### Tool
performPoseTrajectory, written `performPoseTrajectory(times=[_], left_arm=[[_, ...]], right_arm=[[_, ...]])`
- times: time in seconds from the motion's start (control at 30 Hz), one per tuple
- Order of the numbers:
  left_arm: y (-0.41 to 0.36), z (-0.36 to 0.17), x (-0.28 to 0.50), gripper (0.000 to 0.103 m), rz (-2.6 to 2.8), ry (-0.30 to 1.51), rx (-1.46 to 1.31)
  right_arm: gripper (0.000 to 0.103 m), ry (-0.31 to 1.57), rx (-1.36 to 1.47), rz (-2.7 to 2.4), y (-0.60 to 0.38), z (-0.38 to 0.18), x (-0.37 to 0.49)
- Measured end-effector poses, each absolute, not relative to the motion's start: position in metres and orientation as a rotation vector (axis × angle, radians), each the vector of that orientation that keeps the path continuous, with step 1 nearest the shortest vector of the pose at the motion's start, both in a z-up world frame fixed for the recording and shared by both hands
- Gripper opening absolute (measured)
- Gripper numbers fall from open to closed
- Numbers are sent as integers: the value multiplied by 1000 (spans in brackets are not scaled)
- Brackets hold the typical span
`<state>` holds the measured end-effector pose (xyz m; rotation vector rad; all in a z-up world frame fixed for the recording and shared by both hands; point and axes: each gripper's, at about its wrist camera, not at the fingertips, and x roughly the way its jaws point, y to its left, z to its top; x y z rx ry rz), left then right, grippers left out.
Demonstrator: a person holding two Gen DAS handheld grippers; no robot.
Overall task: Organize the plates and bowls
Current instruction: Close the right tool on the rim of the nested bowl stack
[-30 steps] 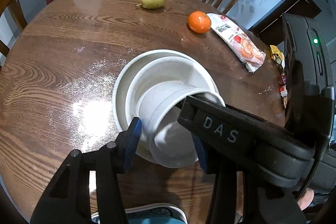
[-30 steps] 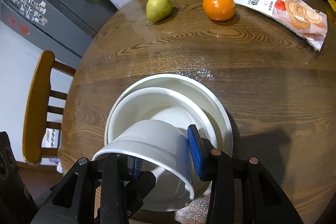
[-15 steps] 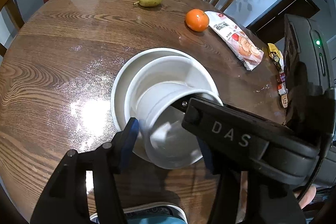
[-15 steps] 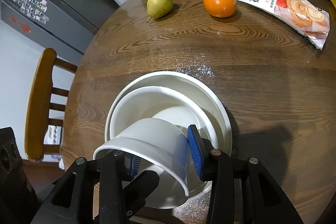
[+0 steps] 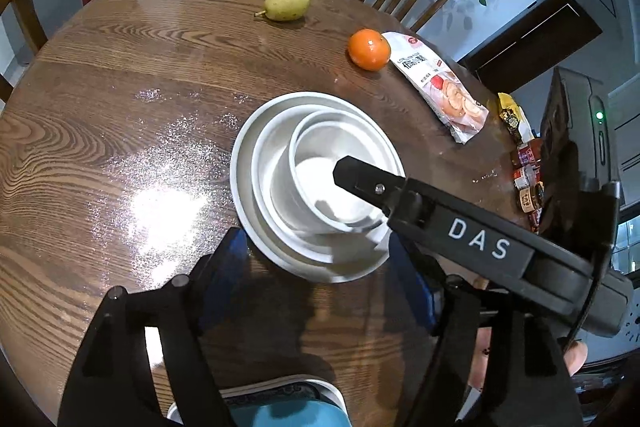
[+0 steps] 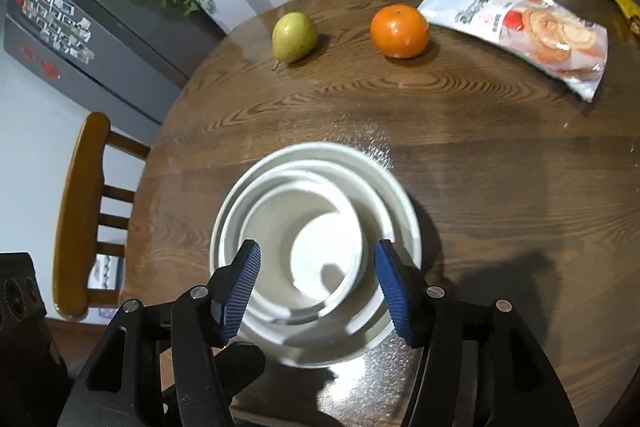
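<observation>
Three white dishes are nested on the round wooden table (image 5: 120,115). A small bowl (image 5: 328,147) (image 6: 280,223) sits upright inside a medium bowl (image 5: 268,163) (image 6: 376,207), which rests in a wide outer dish (image 5: 240,163) (image 6: 406,215). My left gripper (image 5: 320,267) hovers over the near rim of the stack, its jaws opening and its blue pads off the dishes. My right gripper (image 6: 316,291) straddles the near side of the stack. Its jaws are also opening and its pads stand apart from the small bowl. Its black arm marked DAS (image 5: 472,239) crosses the left wrist view.
A pear (image 5: 288,1) (image 6: 294,37), an orange (image 5: 369,49) (image 6: 399,31) and a snack packet (image 5: 436,87) (image 6: 520,27) lie on the far side. Small sachets (image 5: 524,163) sit at the right edge. Wooden chairs (image 6: 80,211) ring the table.
The small bowl, earlier tilted and gripped by both grippers, now sits upright in the nest. Both pairs of jaws have spread away from it.
</observation>
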<state>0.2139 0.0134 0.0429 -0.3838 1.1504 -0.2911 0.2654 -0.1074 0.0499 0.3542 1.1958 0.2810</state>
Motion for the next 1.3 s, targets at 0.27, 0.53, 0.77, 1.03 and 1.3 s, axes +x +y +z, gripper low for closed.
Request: performPoseTrajectory(times=[0.27, 0.53, 0.77, 1.03, 1.3], left_arm=[[22, 48, 214, 81, -275, 1112, -415], [30, 34, 227, 82, -209, 1114, -462], [33, 26, 233, 82, -221, 1104, -510], [28, 20, 236, 82, -202, 1105, -464], [21, 15, 237, 80, -186, 1083, -424]], right_arm=[[61, 1157, 353, 261, -117, 59, 262], [62, 1153, 355, 208, -125, 54, 268], [62, 1148, 374, 202, -129, 52, 269], [68, 1141, 427, 222, -132, 47, 272], [68, 1137, 439, 214, -130, 42, 275]])
